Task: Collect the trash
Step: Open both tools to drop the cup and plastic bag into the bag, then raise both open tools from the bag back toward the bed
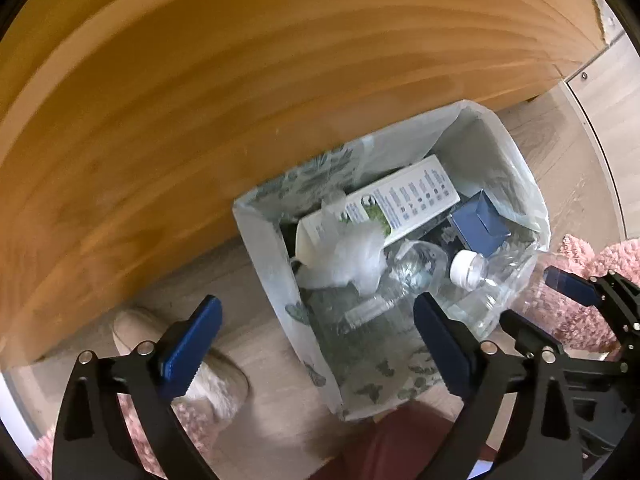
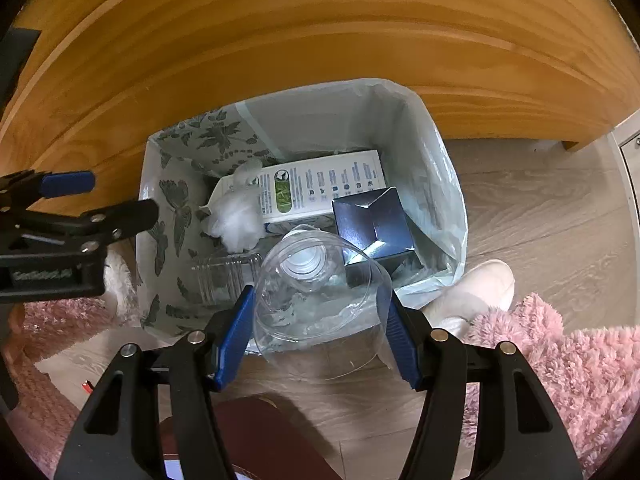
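Between right gripper pads: bottle.

wooden counter: honey-orange with darker grain bands. bin liner: pale translucent green-white. bin: pale with grey-green butterfly and leaf print. carton: white, dark blue text, green picture panel. small box: dark blue with a glossy sheen. crumpled bag: white. bottle: clear, white cap. floor: light grey-brown wood grain. rug: fluffy pink. shoe: off-white. left claw and right claw: black frames, blue pads.
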Demonstrator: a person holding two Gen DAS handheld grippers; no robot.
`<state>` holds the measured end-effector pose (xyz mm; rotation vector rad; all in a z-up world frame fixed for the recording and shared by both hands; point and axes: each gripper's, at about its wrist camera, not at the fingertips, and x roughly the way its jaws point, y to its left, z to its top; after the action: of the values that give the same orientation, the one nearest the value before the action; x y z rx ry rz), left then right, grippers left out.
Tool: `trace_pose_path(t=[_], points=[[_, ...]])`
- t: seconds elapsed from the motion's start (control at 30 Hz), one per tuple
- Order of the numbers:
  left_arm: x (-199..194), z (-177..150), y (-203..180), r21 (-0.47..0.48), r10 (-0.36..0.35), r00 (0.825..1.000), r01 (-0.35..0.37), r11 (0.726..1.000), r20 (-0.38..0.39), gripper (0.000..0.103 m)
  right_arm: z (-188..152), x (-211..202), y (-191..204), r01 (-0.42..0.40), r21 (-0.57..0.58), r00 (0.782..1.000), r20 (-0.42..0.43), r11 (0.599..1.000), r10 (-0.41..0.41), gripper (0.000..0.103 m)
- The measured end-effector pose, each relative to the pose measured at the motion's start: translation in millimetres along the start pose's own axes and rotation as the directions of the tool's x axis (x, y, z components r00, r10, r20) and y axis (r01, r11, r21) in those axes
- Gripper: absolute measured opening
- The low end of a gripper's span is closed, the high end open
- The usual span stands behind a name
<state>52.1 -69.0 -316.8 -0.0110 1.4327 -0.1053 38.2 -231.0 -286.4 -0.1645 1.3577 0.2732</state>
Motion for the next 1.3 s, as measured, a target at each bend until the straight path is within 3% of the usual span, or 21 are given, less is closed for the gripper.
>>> trace_pose_path(t=[0.3, 0.6, 0.8, 1.3], points=[[15, -12, 18, -0.110, -0.070, 0.992, 0.058, 0.992, -0.109, 0.095, 5, 24, 11, 0.030, -0.043, 0.997, -0.070, 0.999, -0.033, 0.060], [18, -16, 27, -0.140, -0.083, 0.988, 0.064, 0.988, -0.129, 0.095, 11, 50, 31, 0.116, -0.148, 0.988, -0.081, 0.982, -0.129, 0.061], [20, -17, 28, -0.149, -0.092, 0.986, 0.071, 0.986, -0.137, 0.095, 10, 59, 35, 0.117, -0.176, 0.986, -0.096, 0.978, -0.135, 0.064], [23, -19, 32, -0.160, -0.085, 0.985, 0.061, 0.985, -0.148, 0.095, 12, 63, 27, 0.119, -0.116, 0.985, -0.111, 0.986, -0.132, 0.078]])
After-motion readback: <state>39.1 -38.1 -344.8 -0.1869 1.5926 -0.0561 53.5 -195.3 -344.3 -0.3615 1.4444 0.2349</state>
